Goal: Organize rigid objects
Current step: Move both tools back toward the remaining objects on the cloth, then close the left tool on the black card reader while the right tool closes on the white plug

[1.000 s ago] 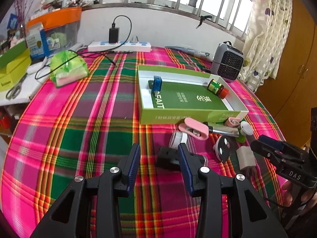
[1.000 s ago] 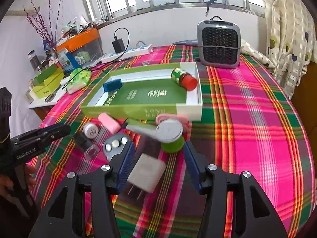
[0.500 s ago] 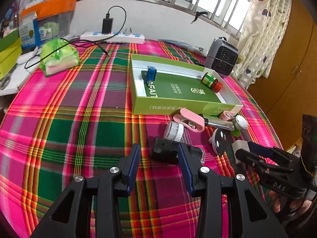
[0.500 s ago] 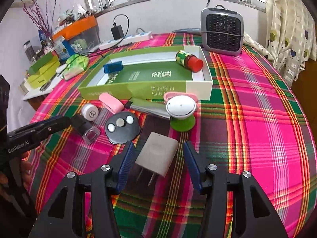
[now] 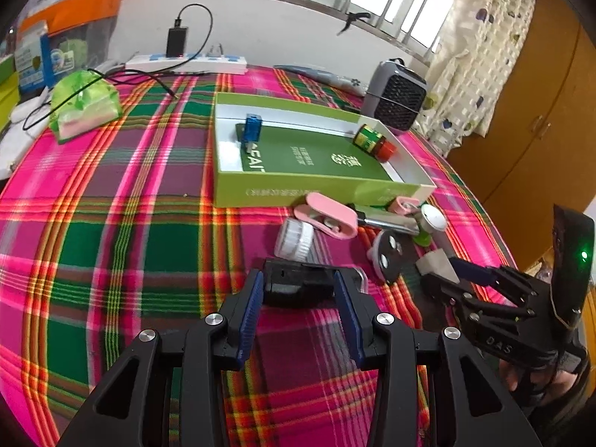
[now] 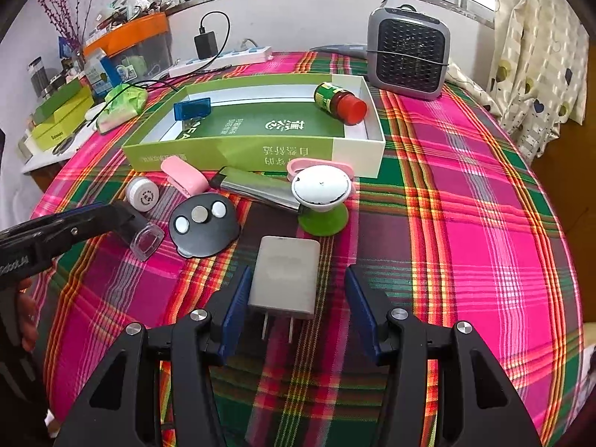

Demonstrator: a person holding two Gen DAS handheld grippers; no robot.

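A small black box with a clear end (image 5: 298,285) lies on the plaid tablecloth, and my left gripper (image 5: 298,301) stands open around it, one pad close on each side. My right gripper (image 6: 298,298) is open around a grey charger plug (image 6: 285,275); its left pad is near the plug and a gap shows on the right. Behind them lie a black disc with buttons (image 6: 203,229), a white jar (image 6: 143,193), a pink clip (image 6: 184,177), a silver tube (image 6: 260,188) and a white-and-green suction piece (image 6: 322,201). The green box tray (image 6: 231,151) holds a blue item (image 6: 192,108) and a red-capped bottle (image 6: 339,102).
A grey heater (image 6: 408,54) stands behind the tray at the right. A power strip (image 5: 186,63) with a black adapter, cables and a green bag (image 5: 85,106) sit at the back left. A curtain (image 6: 532,56) hangs at the right, beyond the table's round edge.
Both grippers have tipped further down and moved in. The black box now sits between the left fingers and the charger plug sits deeper between the right fingers. Neither opening has changed.
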